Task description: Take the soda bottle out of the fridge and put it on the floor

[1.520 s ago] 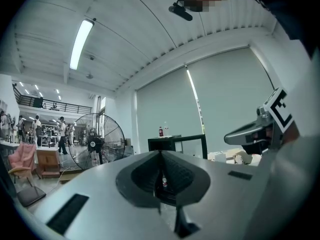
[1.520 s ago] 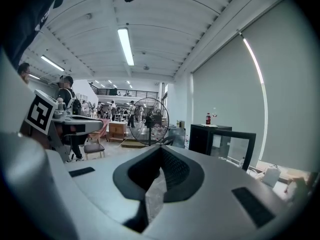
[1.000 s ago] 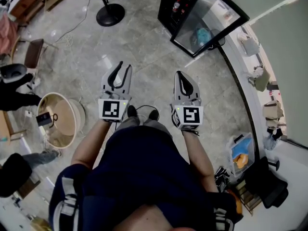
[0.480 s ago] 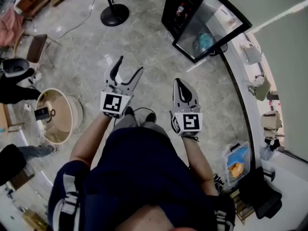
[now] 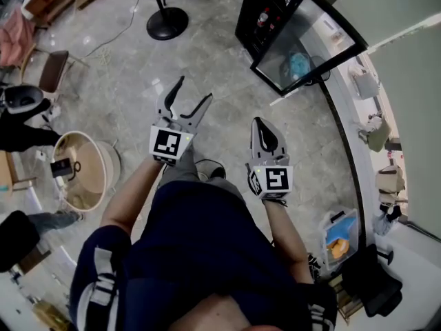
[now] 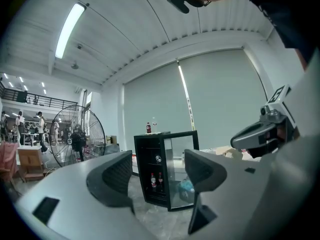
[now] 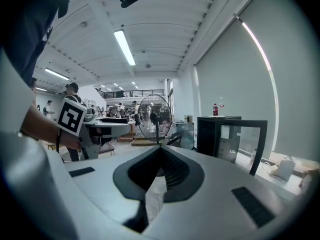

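A black mini fridge (image 5: 272, 9) stands ahead on the right, its glass door (image 5: 310, 47) swung open. In the left gripper view the fridge (image 6: 150, 159) holds two soda bottles (image 6: 153, 182) on a lower shelf, and another bottle (image 6: 148, 128) stands on top. My left gripper (image 5: 193, 91) is held out over the floor, well short of the fridge. Its jaws have just been opening and stand wide with nothing between them. My right gripper (image 5: 260, 124) hangs beside it, shut and empty. The right gripper view shows the fridge (image 7: 220, 134) to the right of its fingers (image 7: 175, 170).
A round fan base (image 5: 167, 24) sits on the stone floor ahead on the left, and a large floor fan (image 6: 77, 141) stands left of the fridge. A beige tub (image 5: 83, 171) and seated people are at the left. A blue box (image 5: 342, 229) lies by the curved white ledge (image 5: 348, 136).
The left gripper's jaws went from shut to wide open, and it moved forward toward the fridge. The right gripper stayed shut and shifted slightly.
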Demonstrator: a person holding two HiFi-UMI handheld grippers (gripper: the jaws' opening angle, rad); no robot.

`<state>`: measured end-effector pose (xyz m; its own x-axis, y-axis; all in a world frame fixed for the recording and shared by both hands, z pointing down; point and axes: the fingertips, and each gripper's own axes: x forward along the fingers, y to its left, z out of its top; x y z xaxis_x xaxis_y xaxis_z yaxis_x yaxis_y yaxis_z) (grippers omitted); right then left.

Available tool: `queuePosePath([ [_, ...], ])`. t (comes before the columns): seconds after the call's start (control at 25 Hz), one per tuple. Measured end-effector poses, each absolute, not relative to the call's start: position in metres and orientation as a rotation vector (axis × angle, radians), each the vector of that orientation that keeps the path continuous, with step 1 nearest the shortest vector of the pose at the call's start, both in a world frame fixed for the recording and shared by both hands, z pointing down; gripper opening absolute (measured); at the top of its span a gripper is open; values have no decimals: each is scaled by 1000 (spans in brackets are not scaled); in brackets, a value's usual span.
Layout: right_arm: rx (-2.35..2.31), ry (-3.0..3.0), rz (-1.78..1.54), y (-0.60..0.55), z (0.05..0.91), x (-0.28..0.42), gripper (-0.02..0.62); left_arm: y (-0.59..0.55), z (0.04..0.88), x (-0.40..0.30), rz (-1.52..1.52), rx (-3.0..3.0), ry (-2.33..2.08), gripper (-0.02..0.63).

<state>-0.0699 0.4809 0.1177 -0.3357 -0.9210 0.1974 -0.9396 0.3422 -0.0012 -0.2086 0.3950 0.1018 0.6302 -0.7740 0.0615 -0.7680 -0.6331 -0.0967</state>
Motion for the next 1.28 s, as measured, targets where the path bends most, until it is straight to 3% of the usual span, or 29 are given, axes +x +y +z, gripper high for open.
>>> queuePosePath([
  [0.72,2002,-2142,281,234,155,-136,20,108,128,-239,-151,-2947,869,321],
  [1.28,2114,-1994,430,89,228,-64,20,-62,203,-102,-262,-3062,623,321],
])
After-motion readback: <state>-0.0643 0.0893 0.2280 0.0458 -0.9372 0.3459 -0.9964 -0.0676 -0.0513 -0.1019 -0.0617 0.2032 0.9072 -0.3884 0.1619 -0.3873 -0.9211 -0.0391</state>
